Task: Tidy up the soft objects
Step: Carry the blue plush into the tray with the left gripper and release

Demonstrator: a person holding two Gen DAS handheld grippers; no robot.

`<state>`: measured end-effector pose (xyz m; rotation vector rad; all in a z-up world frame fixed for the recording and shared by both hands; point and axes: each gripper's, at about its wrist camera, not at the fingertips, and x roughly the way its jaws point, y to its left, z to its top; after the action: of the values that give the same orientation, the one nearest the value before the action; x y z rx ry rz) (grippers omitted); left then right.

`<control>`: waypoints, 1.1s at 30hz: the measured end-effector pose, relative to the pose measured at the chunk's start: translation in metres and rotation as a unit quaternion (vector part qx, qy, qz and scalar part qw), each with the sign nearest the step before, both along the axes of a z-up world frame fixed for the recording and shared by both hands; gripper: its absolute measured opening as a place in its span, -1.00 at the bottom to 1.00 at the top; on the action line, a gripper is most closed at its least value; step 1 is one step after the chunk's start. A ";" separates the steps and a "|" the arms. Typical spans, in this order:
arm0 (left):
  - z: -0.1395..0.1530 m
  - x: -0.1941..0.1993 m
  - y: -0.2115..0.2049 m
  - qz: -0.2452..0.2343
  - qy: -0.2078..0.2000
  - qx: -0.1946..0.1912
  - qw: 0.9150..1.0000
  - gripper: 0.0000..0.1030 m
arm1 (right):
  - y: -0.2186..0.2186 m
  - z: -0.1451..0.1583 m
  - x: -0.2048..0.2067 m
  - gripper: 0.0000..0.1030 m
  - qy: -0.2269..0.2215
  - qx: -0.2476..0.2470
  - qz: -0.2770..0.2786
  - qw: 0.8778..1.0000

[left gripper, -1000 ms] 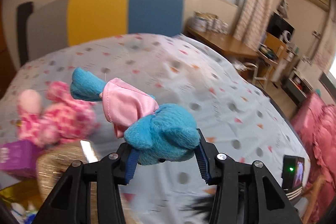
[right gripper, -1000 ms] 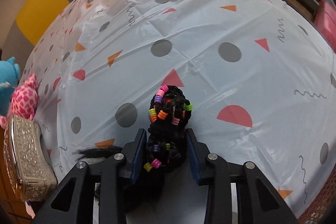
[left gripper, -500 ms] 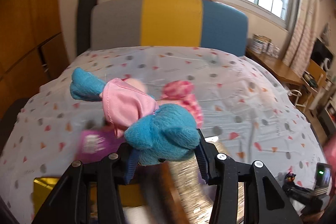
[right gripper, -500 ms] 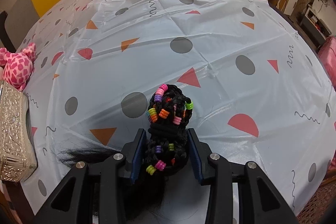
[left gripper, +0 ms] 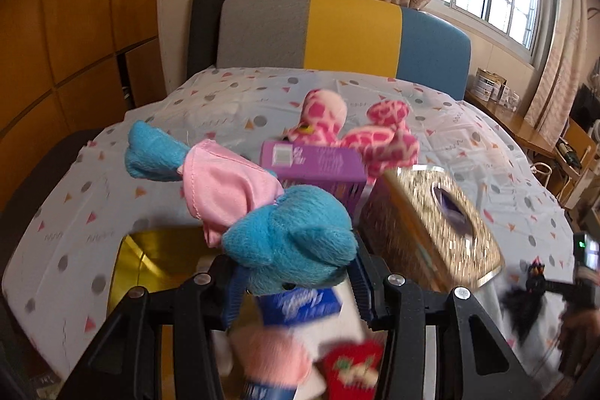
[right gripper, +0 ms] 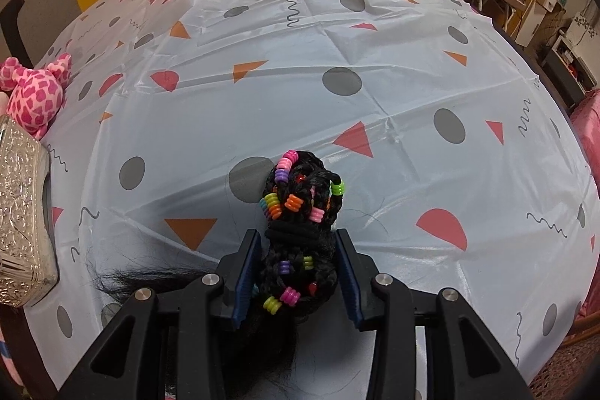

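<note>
Blue-padded fingers of the left gripper (left gripper: 296, 282) were clamped on a blue plush toy (left gripper: 288, 246) in a pink dress, held above a gold tray (left gripper: 150, 261), with a purple box (left gripper: 315, 171), a gold tissue box (left gripper: 431, 227) and a pink spotted plush (left gripper: 360, 134) just beyond on the bed's patterned cover (left gripper: 75, 197). Fingers of the right gripper (right gripper: 296, 272) were closed on a black braided hairpiece (right gripper: 300, 223) strung with coloured beads, low over the cover (right gripper: 375, 81), its loose hair trailing left toward the tissue box (right gripper: 22, 220) and the pink plush (right gripper: 35, 92).

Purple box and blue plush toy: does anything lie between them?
In the left wrist view, nothing shows between: blue plush toy, in left gripper, overlaps purple box.
</note>
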<state>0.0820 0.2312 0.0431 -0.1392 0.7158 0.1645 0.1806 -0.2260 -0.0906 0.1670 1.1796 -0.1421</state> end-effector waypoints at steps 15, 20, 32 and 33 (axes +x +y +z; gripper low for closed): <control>-0.025 -0.100 0.008 0.044 -0.001 0.008 0.999 -0.03 | 0.013 -0.004 0.005 -0.21 -0.010 -0.045 0.029 0.999; -0.028 -0.116 0.013 0.054 -0.001 0.019 0.998 -0.03 | 0.014 -0.004 0.004 -0.24 -0.012 -0.053 0.035 0.998; -0.038 -0.140 0.025 0.070 0.008 0.022 0.997 -0.02 | 0.019 -0.004 0.002 -0.25 -0.017 -0.068 0.042 0.997; -0.039 -0.142 0.026 0.071 0.008 0.022 0.997 -0.02 | 0.019 -0.004 0.002 -0.25 -0.017 -0.070 0.043 0.996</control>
<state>-0.0598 0.2572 0.0043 -0.1472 0.7186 0.3180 0.1822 -0.2068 -0.0949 -0.0042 1.1358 -0.1459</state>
